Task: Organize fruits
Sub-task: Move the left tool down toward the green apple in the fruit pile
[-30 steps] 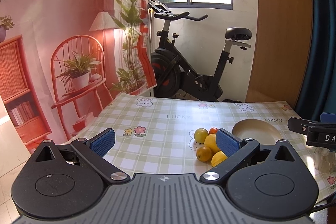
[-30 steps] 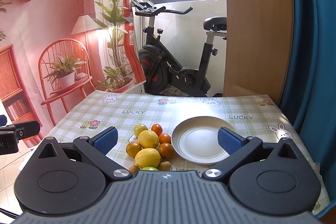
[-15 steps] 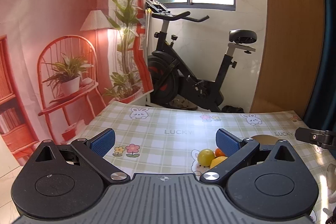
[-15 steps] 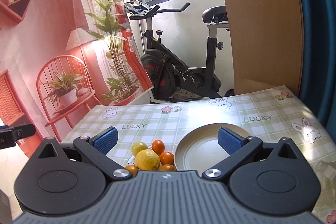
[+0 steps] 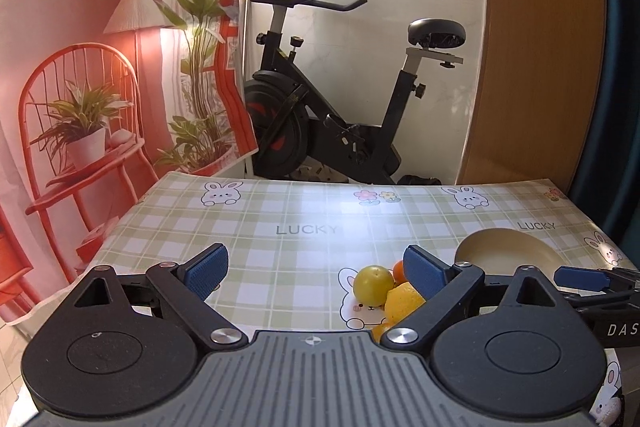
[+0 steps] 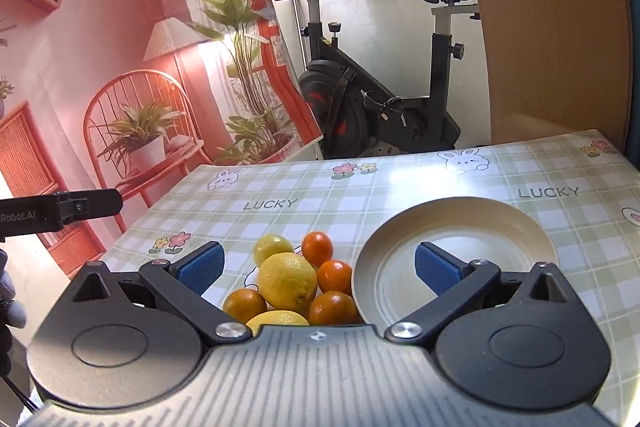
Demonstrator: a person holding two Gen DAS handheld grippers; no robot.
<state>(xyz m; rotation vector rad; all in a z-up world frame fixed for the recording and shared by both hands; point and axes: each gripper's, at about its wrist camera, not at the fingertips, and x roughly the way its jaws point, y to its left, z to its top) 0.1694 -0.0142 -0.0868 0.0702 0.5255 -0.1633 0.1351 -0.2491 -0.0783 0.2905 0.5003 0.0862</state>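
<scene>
Two grippers, both empty, both held short of the work. Left gripper [image 5: 316, 269]: blue pads wide apart, nothing between them, aimed at bare checked tablecloth [image 5: 280, 211] left of the fruit. Right pad overlapping the pile in view; contact impossible to tell. Risk: sweeping rightward with that outer finger and nudging the round yellow fruit [image 5: 374, 283] across the slick cloth toward the table edge.

Further right, fruit pile [image 6: 296, 279] bunched tight on the cloth: large lemon [image 6: 287, 281] on top or in front, small oranges [image 6: 335, 275] pressed against it, a second lemon half hidden under the gripper body. Risk: pulling the big lemon first and letting its neighbours roll loose; round, smooth skins likely to squirt out of a pinch off centre.

Right gripper [image 6: 318, 267]: fingers spread wide, holding nothing, straddling pile and plate [image 6: 516, 227]. Plate empty, rim touching or nearly touching the nearest orange. Risk: right finger catching the rim on descent and tipping or sliding the plate. Both tools near each other; collision possible if both reach in together.
</scene>
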